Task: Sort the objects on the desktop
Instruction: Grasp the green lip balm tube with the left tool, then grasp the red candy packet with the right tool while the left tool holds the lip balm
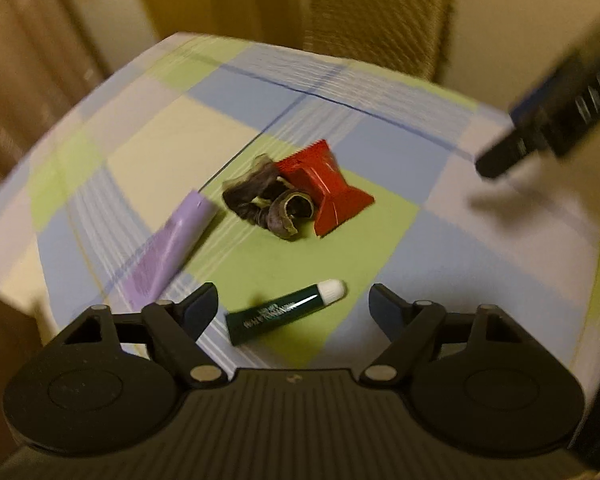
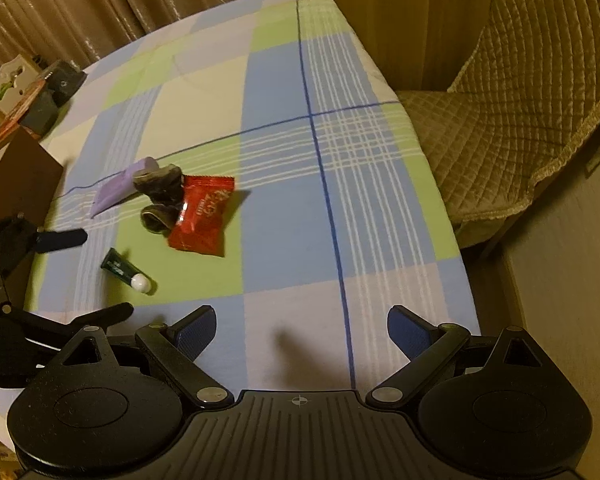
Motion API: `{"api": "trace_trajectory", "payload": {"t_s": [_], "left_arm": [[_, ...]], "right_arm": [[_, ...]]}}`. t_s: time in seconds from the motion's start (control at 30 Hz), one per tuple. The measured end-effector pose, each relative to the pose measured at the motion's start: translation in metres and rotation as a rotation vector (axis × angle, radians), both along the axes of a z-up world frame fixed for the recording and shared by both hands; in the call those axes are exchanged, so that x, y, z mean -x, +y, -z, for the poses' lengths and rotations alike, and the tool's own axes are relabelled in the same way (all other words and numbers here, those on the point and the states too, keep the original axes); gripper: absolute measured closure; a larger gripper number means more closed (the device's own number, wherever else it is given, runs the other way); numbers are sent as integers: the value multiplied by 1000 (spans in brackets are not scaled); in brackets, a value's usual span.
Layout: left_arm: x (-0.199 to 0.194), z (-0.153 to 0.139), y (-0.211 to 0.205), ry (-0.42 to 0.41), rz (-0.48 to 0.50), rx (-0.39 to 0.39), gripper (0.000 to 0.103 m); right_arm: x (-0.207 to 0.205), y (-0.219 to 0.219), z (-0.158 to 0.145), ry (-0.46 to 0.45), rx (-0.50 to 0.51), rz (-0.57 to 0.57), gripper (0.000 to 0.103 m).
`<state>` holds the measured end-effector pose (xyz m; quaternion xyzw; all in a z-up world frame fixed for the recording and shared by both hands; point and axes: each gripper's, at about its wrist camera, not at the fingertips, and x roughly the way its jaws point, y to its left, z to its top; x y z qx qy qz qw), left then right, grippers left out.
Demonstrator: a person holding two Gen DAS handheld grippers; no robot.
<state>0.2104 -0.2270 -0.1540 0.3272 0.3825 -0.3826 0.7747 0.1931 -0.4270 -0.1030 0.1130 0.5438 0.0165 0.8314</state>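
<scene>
Both tools gape, the green tube (image 1: 286, 311) seemingly just ahead of the left tool (image 1: 292, 308).

The checked tablecloth (image 2: 284, 92) is blue, green and cream; the packet (image 2: 201, 216) red, the tube (image 2: 118, 263) dark green with a white cap.

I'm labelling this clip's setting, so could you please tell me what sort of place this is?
Probably a room in a home: a table under a checked tablecloth, a chair with a quilted cover beside it, and curtains behind. Small household items clutter the far corner.
</scene>
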Motion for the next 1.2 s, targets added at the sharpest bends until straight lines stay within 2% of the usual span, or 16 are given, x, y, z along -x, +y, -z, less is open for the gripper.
{"api": "trace_trajectory", "payload": {"t_s": [0.07,0.2,0.23,0.33,0.37,0.53,0.7,0.83,1.0,1.03,1.07,1.1,1.2], "left_arm": [[-8,6,-4,10,33,-29,41],[-30,16,-2,112,13,-27,46],[-34,16,0,143,11,-12,51],[-44,16,7,249,-21,43,80],[-44,15,9,257,-26,44,89],[-38,11,22,317,-119,63,90],[-37,11,31,332,-185,102,89],[-34,9,30,299,-210,114,90],[-32,-9,38,276,-232,160,90],[-33,-14,40,267,-238,167,90],[-33,-18,42,257,-245,173,90],[-34,-23,44,248,-254,179,90],[-35,-33,52,221,-275,194,90]], "right_arm": [[-2,-1,2,7,-5,5,8],[-4,-3,3,8,-12,8,8],[-4,-4,3,8,-13,11,8],[-7,-7,6,17,-14,25,8],[-8,-7,7,18,-14,27,8],[-15,-3,8,9,-21,15,8],[-27,8,8,-31,-38,-9,8],[-41,21,9,-90,-70,-35,8],[-64,39,15,-134,-79,-55,9],[-68,42,16,-142,-76,-54,16],[-73,45,18,-141,-79,-60,38],[-79,48,21,-123,-83,-57,43],[-88,52,29,-101,-95,-37,43]]}}
